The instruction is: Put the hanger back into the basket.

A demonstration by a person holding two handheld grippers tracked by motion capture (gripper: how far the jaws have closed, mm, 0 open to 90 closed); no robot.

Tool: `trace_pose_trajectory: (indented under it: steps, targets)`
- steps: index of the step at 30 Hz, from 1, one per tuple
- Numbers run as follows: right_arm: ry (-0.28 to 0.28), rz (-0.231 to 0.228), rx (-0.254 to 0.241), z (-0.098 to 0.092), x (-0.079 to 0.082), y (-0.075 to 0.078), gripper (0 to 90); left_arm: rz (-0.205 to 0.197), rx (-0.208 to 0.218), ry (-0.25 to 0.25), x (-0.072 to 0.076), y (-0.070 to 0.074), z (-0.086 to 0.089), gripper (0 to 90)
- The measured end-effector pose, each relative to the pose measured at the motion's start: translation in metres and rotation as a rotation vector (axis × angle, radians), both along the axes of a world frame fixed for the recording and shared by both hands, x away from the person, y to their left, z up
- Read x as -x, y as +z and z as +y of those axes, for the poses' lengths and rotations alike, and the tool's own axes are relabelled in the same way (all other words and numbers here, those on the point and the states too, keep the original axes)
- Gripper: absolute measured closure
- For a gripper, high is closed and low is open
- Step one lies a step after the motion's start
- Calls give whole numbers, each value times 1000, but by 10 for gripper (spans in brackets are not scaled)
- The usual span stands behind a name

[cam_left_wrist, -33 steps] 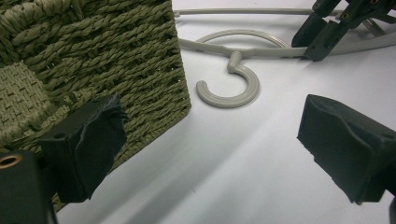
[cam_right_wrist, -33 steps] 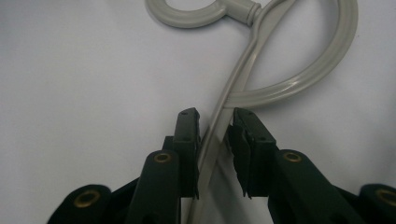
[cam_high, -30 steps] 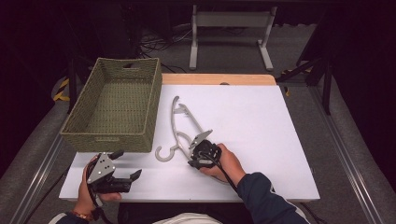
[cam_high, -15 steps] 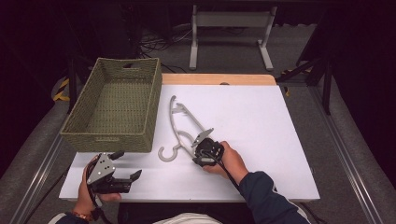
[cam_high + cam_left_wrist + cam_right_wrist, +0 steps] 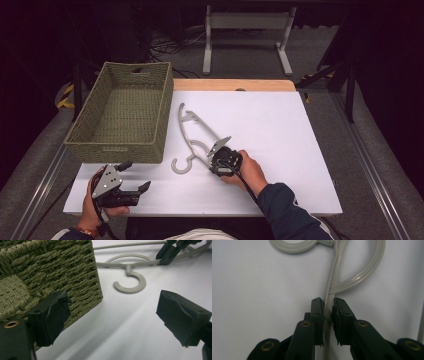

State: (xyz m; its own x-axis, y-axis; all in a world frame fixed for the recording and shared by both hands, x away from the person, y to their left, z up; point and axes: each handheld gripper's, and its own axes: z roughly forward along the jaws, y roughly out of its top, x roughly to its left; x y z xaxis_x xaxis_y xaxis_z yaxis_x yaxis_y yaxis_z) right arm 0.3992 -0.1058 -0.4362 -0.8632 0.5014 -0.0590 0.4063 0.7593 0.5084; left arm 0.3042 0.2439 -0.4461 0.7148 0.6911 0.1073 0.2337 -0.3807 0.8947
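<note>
Hanger (image 5: 195, 135) lies flat on the white table (image 5: 280, 150), just right of the woven basket (image 5: 122, 112), hook end near the person, its long arm running far-left. Right gripper (image 5: 327, 305) sits over the arm close to the hook (image 5: 130, 282); its jaws straddle the thin bar, nearly closed, a sliver of gap showing on each side, so the bite looks not quite made. Left gripper (image 5: 134, 177) rests on the near-left corner of the table, jaws wide apart, holding nothing, just below the basket's near wall. Judgement: the step in hand is taking hold of the hanger, likely to move it into the basket. To do it well, close squarely on the bar with the pads centred, not on the edge, since a thin round bar can roll out. Lift level so the long far arm does not swing or catch the basket rim. Keep the left gripper clear of the path.
</note>
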Motion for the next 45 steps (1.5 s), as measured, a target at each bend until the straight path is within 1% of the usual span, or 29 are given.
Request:
trace_pose_trajectory:
  steps: [1, 3, 5, 7, 9, 10, 12, 14, 16, 17, 18, 20, 21, 22, 25, 26, 27, 29, 30, 31, 32, 33, 35, 36, 37, 39, 42, 43, 45]
  targets:
    - [0, 0, 0, 0, 0, 0, 804, 0, -1, 0, 0, 0, 0, 120]
    - [-15, -20, 15, -7, -2, 1, 818, 1, 0, 0, 0, 0, 0, 120]
    - [-12, -18, 9, -10, -3, 0, 818, 1, -5, -3, -1, 0, -1, 120]
    - [-14, -41, 19, -11, -3, 0, 819, 2, -5, -5, -1, -1, -1, 120]
    - [-9, -46, 22, -14, -2, 1, 819, 3, -6, -4, -1, -1, -1, 120]
    - [-15, -49, 18, -16, -2, 1, 819, 3, -5, -5, -1, -1, -1, 120]
    - [-26, -54, -12, -21, -3, 3, 819, 4, -6, -5, -1, -1, -1, 120]
    - [-37, -69, -31, -26, -3, 8, 819, 5, -6, -6, -1, -1, -2, 120]
    - [-46, -74, -67, -32, -3, 12, 820, 5, -7, -5, -1, -1, -2, 121]
    - [-46, -74, -67, -32, -3, 12, 820, 5, -7, -5, -1, -1, -2, 121]
    - [-59, -75, -94, -35, -3, 15, 820, 5, -5, -4, -1, -1, -2, 121]
    - [-63, -82, -130, -41, -3, 20, 821, 6, -3, 1, -2, -1, -2, 122]
    - [-72, -85, -164, -44, -2, 24, 820, 10, 5, 1, -2, -1, -3, 124]
    - [-78, -90, -184, -46, -2, 26, 821, 13, 9, -1, -3, 0, -3, 127]
    - [-86, -98, -238, -51, -1, 32, 822, 18, 22, -9, -3, 1, -6, 135]
    - [-86, -98, -238, -51, -1, 32, 822, 18, 22, -9, -3, 1, -6, 138]
    - [-97, -109, -271, -55, -1, 36, 822, 18, 26, -13, -4, 2, -8, 139]
    - [-105, -107, -301, -59, -1, 39, 824, 24, 45, -28, -5, 5, -13, 146]
    - [-110, -115, -314, -61, -1, 41, 824, 26, 55, -36, -6, 5, -16, 150]
    - [-118, -114, -333, -64, -1, 43, 826, 26, 55, -36, -6, 5, -16, 151]
    - [-123, -114, -351, -66, -2, 44, 826, 25, 60, -50, -6, 8, -21, 152]
    - [-123, -114, -351, -66, -2, 44, 826, 25, 60, -50, -6, 8, -21, 155]
    - [-134, -113, -389, -71, -2, 48, 827, 21, 52, -76, -8, 9, -31, 161]
    - [-134, -113, -389, -71, -2, 48, 827, 21, 52, -76, -8, 9, -31, 163]
    - [-132, -108, -394, -72, -3, 48, 827, 28, 48, -88, -9, 9, -36, 163]
    - [-134, -111, -408, -73, -3, 48, 827, 28, 38, -101, -11, 9, -42, 164]
    - [-132, -111, -427, -74, -2, 50, 827, 40, 53, -134, -15, 12, -55, 172]
    - [-132, -111, -427, -74, -2, 50, 827, 40, 53, -134, -15, 12, -55, 177]
    - [-131, -112, -431, -75, -2, 50, 827, 57, 79, -172, -23, 14, -70, 182]
